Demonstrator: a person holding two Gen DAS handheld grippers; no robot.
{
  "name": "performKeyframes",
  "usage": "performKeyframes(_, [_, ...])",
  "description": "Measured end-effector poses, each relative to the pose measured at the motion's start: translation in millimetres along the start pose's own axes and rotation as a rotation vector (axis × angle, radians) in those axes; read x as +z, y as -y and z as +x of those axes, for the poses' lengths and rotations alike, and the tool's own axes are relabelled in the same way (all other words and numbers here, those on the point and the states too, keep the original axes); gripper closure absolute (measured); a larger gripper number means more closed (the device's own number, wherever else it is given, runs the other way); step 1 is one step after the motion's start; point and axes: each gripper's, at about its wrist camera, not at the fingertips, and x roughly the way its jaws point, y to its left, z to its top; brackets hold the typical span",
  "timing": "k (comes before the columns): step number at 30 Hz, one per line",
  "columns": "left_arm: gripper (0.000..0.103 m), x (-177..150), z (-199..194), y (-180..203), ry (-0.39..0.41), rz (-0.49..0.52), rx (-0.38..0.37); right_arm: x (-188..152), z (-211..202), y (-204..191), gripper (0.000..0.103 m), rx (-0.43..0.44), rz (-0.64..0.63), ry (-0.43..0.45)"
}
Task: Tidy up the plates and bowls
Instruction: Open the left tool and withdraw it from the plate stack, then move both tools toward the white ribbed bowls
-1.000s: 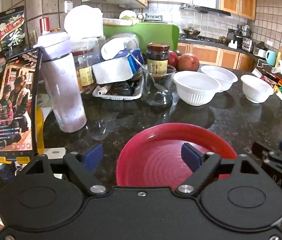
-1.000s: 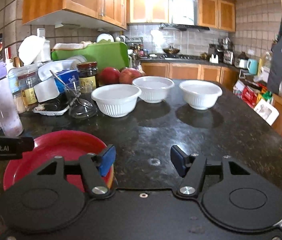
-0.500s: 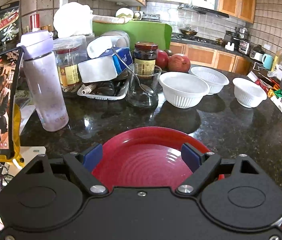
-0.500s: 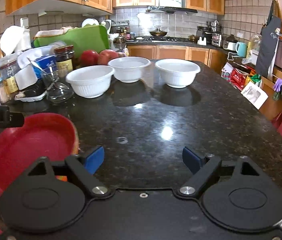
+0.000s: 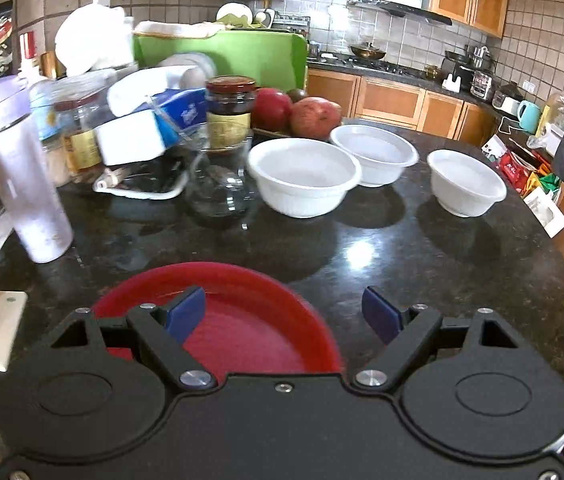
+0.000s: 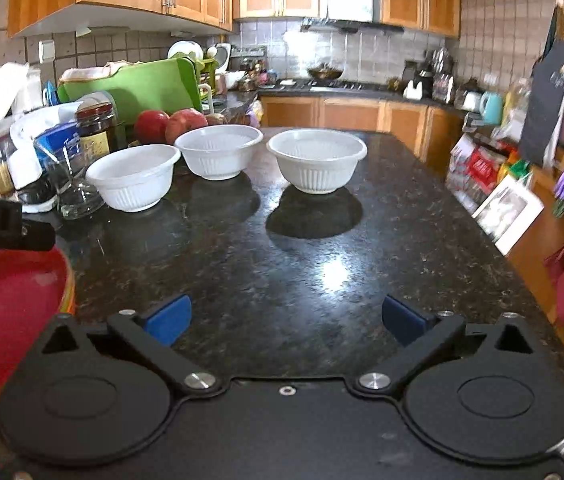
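A red plate [image 5: 250, 320] lies on the dark granite counter [image 5: 402, 264] at its near edge; in the right wrist view the plate [image 6: 6, 304] is at the far left, on top of other plates. Three white ribbed bowls stand farther back: a left bowl [image 5: 304, 176], a middle bowl [image 5: 374, 152] and a right bowl [image 5: 466, 182]; the right wrist view shows them too, left [image 6: 134, 176], middle [image 6: 218, 150] and right [image 6: 316, 158]. My left gripper [image 5: 284, 314] is open and empty, its left finger over the plate. My right gripper [image 6: 286, 320] is open and empty above bare counter.
Clutter fills the back left: a lilac bottle [image 5: 22, 168], a glass jar [image 5: 218, 184], a sauce jar [image 5: 230, 108], red fruit [image 5: 314, 116] and a green cutting board [image 5: 242, 56]. The counter's right edge [image 6: 522, 280] drops to bags and cabinets.
The left gripper has swung right, so the plate sits more to its left. The right gripper has moved right and forward, its jaws a little wider; the bowls look closer.
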Motion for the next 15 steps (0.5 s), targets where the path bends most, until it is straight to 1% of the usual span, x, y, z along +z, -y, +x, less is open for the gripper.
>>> performKeyframes(2, [0.017,3,2,12,-0.007,-0.003,0.003,6,7,13,0.000,0.020,-0.013,-0.009])
performKeyframes(4, [0.017,7,5,23,-0.013,-0.010,0.004,12,12,24,0.000,0.021,-0.049,-0.003])
performKeyframes(8, [0.017,15,9,39,-0.007,-0.053,0.014,22,20,45,0.000,0.030,-0.108,0.021])
performKeyframes(10, [0.017,19,9,45,0.008,-0.061,0.024,28,27,55,0.004,0.050,-0.130,0.028])
performKeyframes(12, [0.017,23,8,54,0.030,-0.047,0.046,33,34,65,0.005,0.069,-0.137,0.041])
performKeyframes(13, [0.017,25,7,60,0.044,-0.038,0.063,35,36,71,0.005,0.076,-0.134,0.039])
performKeyframes(15, [0.017,28,6,68,0.067,-0.022,0.085,42,44,87,0.010,0.100,-0.111,0.014])
